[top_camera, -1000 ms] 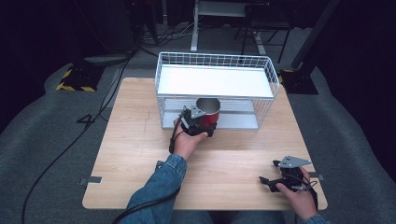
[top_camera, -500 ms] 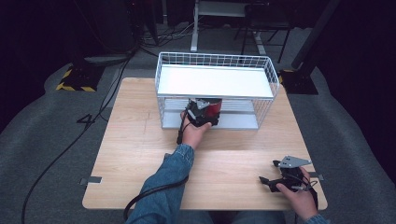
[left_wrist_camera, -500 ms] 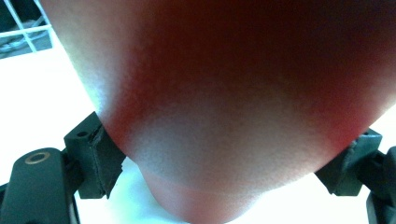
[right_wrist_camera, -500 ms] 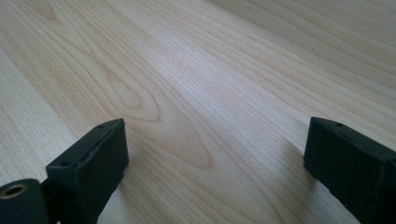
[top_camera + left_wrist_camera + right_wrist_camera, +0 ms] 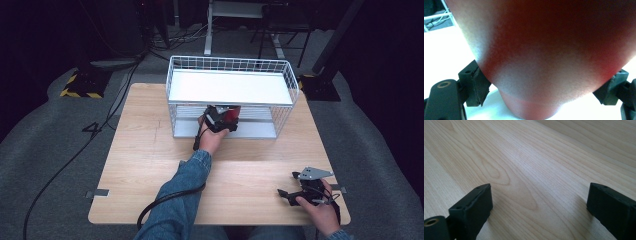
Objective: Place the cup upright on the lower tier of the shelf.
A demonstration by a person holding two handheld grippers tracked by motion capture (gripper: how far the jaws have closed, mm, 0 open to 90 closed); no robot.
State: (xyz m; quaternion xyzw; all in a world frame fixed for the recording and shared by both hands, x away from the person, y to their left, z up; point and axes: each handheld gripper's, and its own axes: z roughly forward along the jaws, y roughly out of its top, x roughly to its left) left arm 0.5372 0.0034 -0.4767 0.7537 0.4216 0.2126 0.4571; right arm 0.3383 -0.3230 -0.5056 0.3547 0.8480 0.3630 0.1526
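left gripper (image 5: 223,119) is seen at the front opening of the white wire rack (image 5: 286,80), which stands at the table's (image 5: 140,150) far edge, and it is clamped on a red cup (image 5: 231,115). in the left gripper view the cup's red wall (image 5: 554,50) is pressed between both black pads (image 5: 477,83), over a bright white surface. the cup is held at the rack's lower level, under the white top shelf (image 5: 227,86). farther right, the right gripper (image 5: 286,194) is held low near the table's near right corner, well apart from the rack. in the right gripper view its jaws are spread wide over bare wood grain (image 5: 529,165), with nothing between them.
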